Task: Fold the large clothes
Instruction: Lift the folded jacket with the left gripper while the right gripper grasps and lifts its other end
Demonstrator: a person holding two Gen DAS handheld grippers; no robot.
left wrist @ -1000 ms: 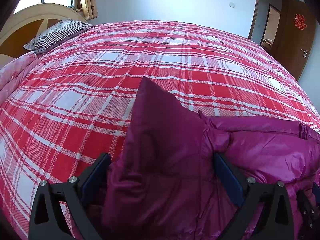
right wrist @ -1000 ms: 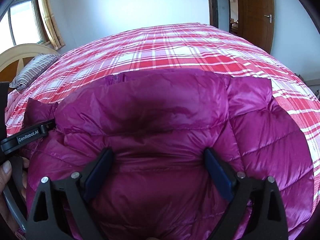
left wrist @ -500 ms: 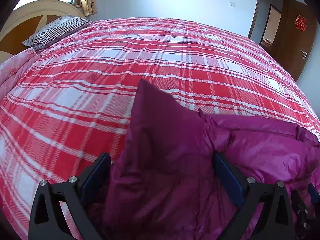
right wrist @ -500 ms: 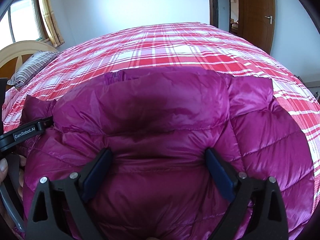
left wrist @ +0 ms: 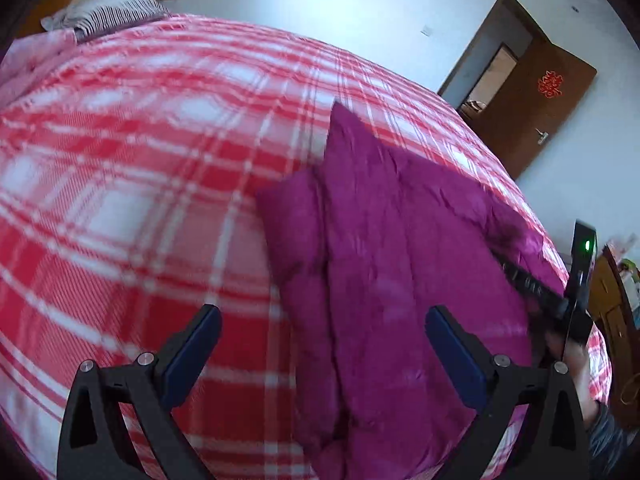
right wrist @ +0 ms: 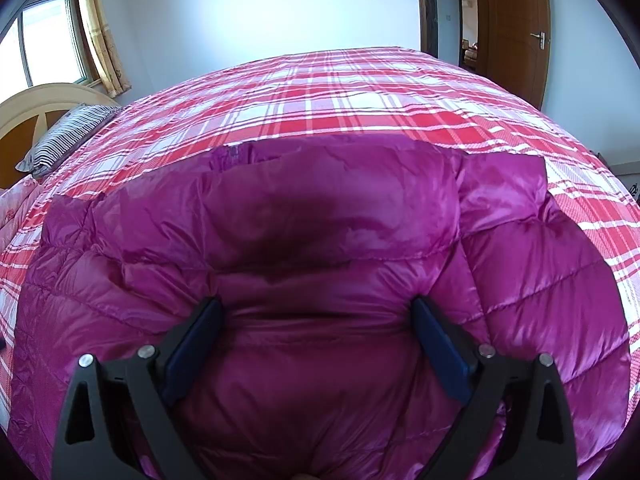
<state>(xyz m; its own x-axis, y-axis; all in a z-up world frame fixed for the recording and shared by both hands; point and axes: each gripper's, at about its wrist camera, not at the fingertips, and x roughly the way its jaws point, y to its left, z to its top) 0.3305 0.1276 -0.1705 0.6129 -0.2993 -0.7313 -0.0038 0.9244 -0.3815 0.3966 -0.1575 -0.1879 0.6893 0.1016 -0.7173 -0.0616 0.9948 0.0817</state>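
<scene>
Springback is the risk: the magenta down jacket (right wrist: 320,264), folded at the bed's (left wrist: 120,200) near edge, is released by the wide-open left gripper (left wrist: 322,344); the right gripper (right wrist: 316,334), spread, only presses it.

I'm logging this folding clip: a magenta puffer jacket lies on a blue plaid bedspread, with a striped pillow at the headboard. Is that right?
Not quite: the bedspread is red and white plaid, not blue, as the right wrist view shows clearly. The rest holds: the magenta puffer jacket lies on it, and a striped pillow sits at the headboard.
</scene>
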